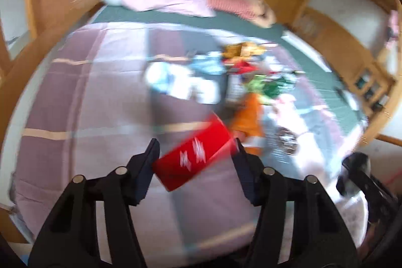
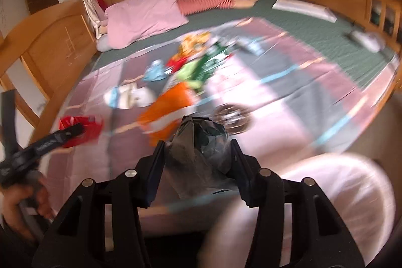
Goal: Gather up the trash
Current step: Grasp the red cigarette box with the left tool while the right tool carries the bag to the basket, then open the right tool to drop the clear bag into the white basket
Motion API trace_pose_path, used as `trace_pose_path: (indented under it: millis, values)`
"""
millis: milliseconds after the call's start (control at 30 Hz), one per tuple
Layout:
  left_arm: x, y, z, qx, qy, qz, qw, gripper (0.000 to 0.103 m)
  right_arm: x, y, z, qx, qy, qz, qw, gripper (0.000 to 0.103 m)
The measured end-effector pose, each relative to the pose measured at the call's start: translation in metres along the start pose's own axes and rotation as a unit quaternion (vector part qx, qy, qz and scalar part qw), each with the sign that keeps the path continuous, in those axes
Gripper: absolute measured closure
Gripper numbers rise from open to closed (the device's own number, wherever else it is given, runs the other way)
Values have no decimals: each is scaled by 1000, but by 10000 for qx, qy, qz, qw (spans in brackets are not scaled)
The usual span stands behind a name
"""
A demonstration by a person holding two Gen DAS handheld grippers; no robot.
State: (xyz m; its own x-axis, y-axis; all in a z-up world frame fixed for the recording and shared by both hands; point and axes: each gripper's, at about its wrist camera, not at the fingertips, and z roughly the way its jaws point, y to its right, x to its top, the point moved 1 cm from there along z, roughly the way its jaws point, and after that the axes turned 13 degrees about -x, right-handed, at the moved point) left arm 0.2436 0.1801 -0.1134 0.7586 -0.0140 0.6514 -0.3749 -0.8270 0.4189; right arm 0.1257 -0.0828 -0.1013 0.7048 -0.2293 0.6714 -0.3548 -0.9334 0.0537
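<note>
A red packet (image 1: 196,155) with white print sits crosswise between the fingers of my left gripper (image 1: 196,145), which is shut on it above the bedspread. The right wrist view shows that same gripper (image 2: 72,129) at the left, held by a hand, with the red packet (image 2: 88,126) at its tip. My right gripper (image 2: 197,142) is shut on a crumpled dark plastic bag (image 2: 198,150). More trash lies in a pile mid-bed: an orange wrapper (image 2: 168,107), green wrappers (image 2: 201,69), white and blue wrappers (image 2: 130,96) and a round foil piece (image 2: 232,117).
The pink and purple checked bedspread (image 1: 88,104) covers a green mattress (image 2: 314,32). A pink pillow (image 2: 143,14) and a striped one (image 2: 203,3) lie at the head. Wooden bed frame and cabinets (image 2: 50,42) run around it. A blurred pale round object (image 2: 339,192) sits near right.
</note>
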Motion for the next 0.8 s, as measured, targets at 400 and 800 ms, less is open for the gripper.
trace_pose_path:
  millis: [400,800]
  values:
    - [-27,90,37,-1036,-560,817,9897,64,-90,113,20,-308,-1885,-8,9816,26]
    - [-18,29,105,-162,-1381,60,9903,4,-82,88,-1,-7,-1282,-355,9911,13]
